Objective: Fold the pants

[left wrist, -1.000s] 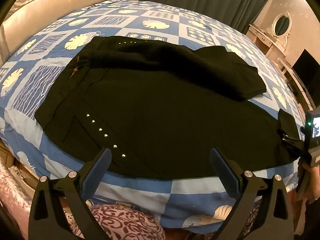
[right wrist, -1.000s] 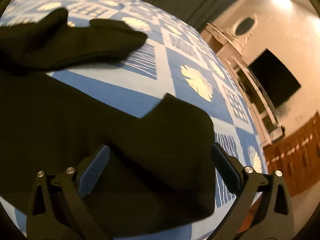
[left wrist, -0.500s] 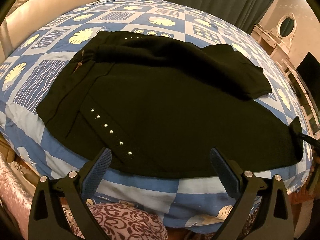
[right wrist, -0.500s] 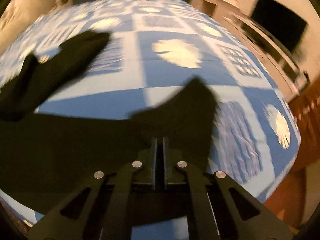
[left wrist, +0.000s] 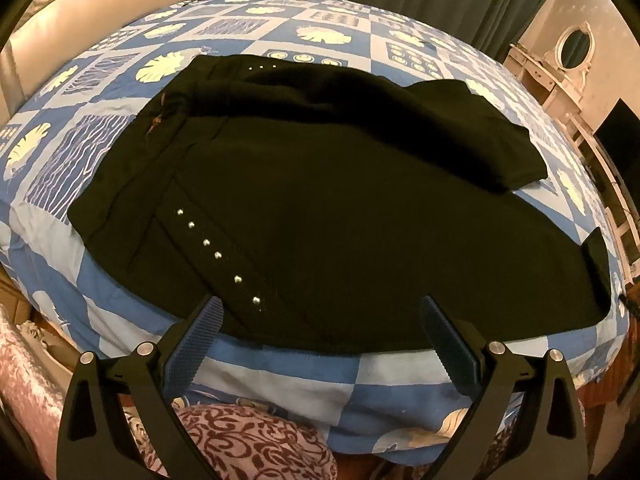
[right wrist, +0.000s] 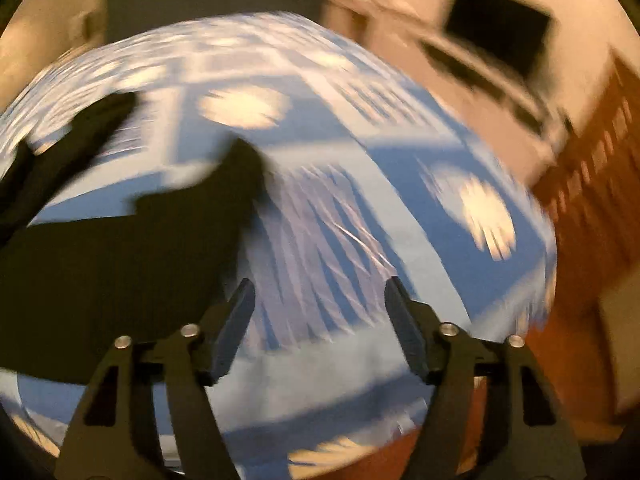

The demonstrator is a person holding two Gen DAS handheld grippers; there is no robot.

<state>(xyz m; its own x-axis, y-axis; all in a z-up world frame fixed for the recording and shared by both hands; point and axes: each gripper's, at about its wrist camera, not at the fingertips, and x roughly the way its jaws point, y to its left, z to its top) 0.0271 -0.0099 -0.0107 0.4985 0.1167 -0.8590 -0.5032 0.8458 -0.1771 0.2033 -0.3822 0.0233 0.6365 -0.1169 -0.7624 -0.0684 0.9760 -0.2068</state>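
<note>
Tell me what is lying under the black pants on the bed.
The black pants lie spread on a blue and white patterned bedspread, which shows all around them. Whatever the cloth covers under them cannot be seen. One leg is partly folded over the other.

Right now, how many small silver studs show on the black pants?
9: six studs run diagonally along the near left panel of the black pants; three sit at the far edge. Folds may hide more.
</note>
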